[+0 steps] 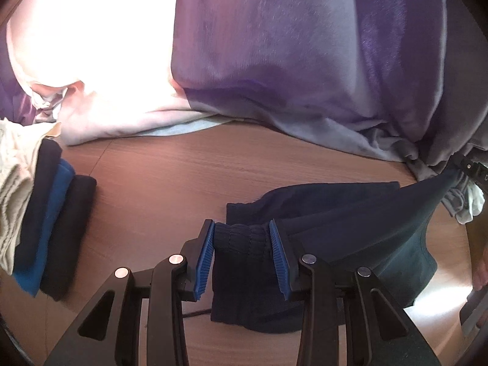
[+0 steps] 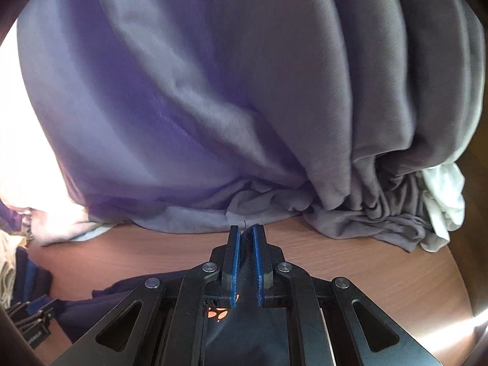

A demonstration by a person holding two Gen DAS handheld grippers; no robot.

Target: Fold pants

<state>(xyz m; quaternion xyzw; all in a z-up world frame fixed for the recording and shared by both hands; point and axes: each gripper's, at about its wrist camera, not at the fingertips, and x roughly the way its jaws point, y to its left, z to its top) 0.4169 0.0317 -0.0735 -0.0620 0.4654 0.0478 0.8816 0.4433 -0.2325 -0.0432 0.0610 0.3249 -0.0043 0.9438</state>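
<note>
While the ribbed cuff (image 1: 241,238) of the dark navy pants (image 1: 350,213) was clamped between the blue pads (image 1: 203,262) of the left gripper (image 1: 242,254), the rest of that leg was seen hanging below the fingers and trailing off to the right across the wooden table (image 1: 170,164). Dark fabric of the same pants (image 2: 250,335) was pinched in the narrow gap of the right gripper (image 2: 246,262), whose blue-lined fingers (image 2: 233,271) were drawn nearly together; the cloth was gathered under that tool and spread away to its left. From the left wrist view, the garment was stretched up toward the right edge, where part of the other tool (image 1: 471,169) was glimpsed. Beyond both tools, a large grey-purple curtain (image 2: 213,106) was bunched on the table's far side, with a pale pink cloth (image 1: 100,61) beside it. To the far left, a stack of folded clothes (image 1: 48,222) was noted, well apart from the pants.
</note>
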